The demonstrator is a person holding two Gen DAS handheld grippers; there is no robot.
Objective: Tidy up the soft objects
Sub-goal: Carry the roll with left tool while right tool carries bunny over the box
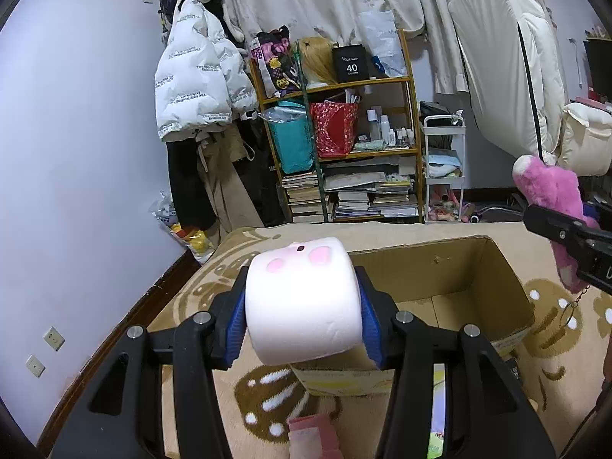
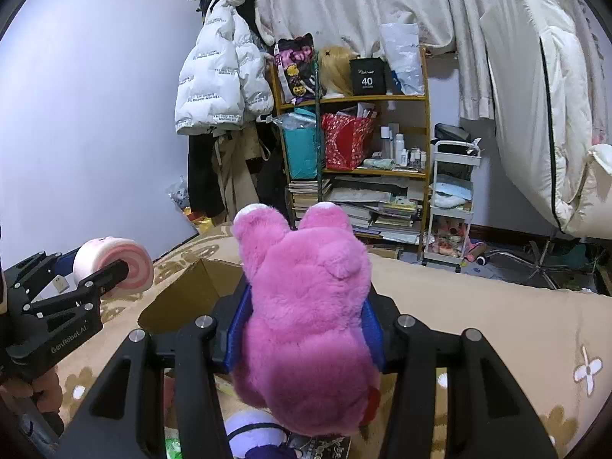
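My left gripper (image 1: 302,306) is shut on a white roll-shaped plush (image 1: 302,298) with pink cheeks, held above the near wall of an open cardboard box (image 1: 459,267) on the patterned bed cover. The same plush shows in the right wrist view (image 2: 114,264) at the left, in the left gripper (image 2: 103,271). My right gripper (image 2: 304,317) is shut on a pink plush bear (image 2: 306,306), held above and right of the box (image 2: 183,298). That bear also shows at the right edge of the left wrist view (image 1: 550,199).
A pink item (image 1: 311,436) lies on the cover below the left gripper. A white and purple plush (image 2: 256,432) lies under the bear. Behind the bed stand a cluttered wooden shelf (image 1: 344,134), a white trolley (image 1: 443,168) and hanging coats (image 1: 199,84).
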